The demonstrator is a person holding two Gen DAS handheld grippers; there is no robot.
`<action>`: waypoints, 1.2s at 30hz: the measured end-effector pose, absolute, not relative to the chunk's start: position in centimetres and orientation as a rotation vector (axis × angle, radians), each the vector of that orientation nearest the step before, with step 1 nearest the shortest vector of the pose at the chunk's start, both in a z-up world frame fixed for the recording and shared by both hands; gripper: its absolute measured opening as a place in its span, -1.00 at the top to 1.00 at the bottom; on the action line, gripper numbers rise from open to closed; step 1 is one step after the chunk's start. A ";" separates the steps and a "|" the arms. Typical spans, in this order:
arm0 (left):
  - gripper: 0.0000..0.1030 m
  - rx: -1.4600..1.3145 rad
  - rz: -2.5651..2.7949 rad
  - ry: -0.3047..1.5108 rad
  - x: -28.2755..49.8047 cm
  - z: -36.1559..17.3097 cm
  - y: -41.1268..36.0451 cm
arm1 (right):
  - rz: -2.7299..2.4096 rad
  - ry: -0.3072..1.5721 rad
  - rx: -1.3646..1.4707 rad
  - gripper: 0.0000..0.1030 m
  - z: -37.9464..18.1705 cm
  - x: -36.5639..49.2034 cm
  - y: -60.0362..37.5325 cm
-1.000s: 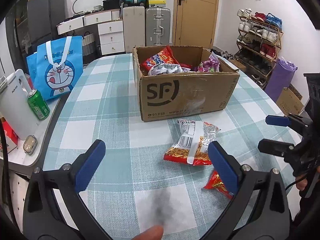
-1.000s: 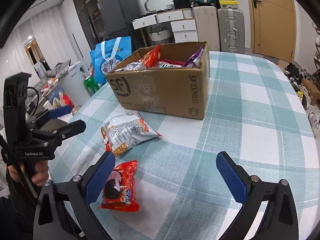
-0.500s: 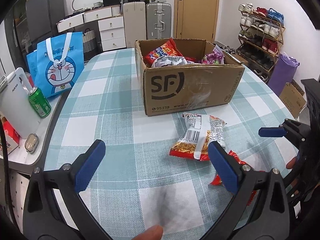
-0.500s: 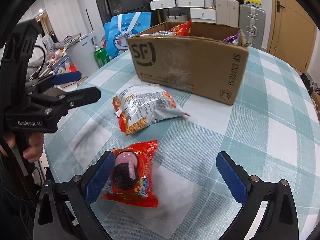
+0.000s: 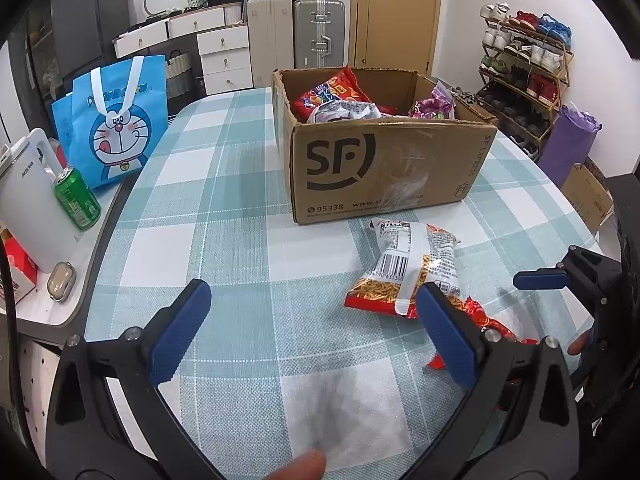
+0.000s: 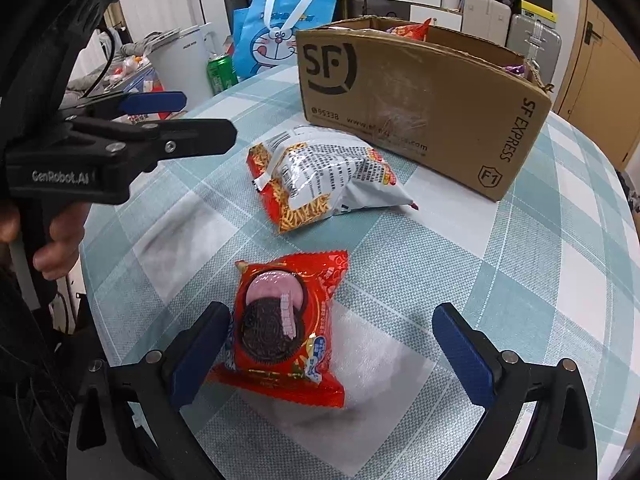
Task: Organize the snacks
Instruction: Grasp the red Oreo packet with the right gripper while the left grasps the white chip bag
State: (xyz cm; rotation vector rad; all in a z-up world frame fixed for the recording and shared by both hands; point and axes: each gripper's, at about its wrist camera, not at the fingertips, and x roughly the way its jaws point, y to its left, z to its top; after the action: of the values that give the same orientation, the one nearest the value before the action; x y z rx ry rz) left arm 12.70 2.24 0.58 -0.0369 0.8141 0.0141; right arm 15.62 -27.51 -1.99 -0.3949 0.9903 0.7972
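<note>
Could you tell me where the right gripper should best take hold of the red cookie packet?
Probably across the red cookie packet's middle, coming from above: it lies flat on the table, and the open right gripper already straddles it, left finger beside one long edge.

We are in a home: a checked tablecloth (image 5: 248, 240), a shoe rack (image 5: 520, 64), suitcases (image 5: 318, 28), drawers (image 5: 224, 56) and a door (image 5: 394, 12) surround us.

red cookie pack (image 6: 286, 330) flat | noodle bag (image 6: 320, 178) beside box (image 6: 420, 100)
</note>
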 end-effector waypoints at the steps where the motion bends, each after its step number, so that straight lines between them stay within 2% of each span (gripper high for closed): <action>1: -0.98 -0.036 0.014 0.815 12.7 0.6 2.2 | 0.792 0.986 -0.410 -0.99 -2.0 15.5 -27.4; 23: -0.98 -0.019 0.012 0.837 13.1 -0.4 1.5 | 0.562 0.989 -0.370 -0.97 -2.4 19.2 -31.1; 25: -0.98 -0.018 0.014 0.839 13.2 -0.5 1.5 | 0.561 0.983 -0.364 -0.88 -2.3 19.3 -31.4; 32: -0.98 -0.013 0.011 0.848 13.4 -0.9 1.2 | 0.599 0.983 -0.341 -0.29 -1.9 19.4 -31.8; 35: -0.98 -0.013 0.005 0.851 13.5 -1.1 1.0 | 0.614 0.977 -0.332 0.09 -1.7 19.3 -31.9; 36: -0.98 -0.014 0.002 0.852 13.6 -1.3 0.9 | 0.620 0.972 -0.324 0.12 -1.5 19.2 -32.0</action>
State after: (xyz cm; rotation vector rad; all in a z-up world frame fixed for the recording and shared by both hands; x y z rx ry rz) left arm 13.59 0.90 -1.25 -0.0144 0.8517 0.0021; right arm 19.21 -31.97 -1.52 -0.3238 0.9724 0.6198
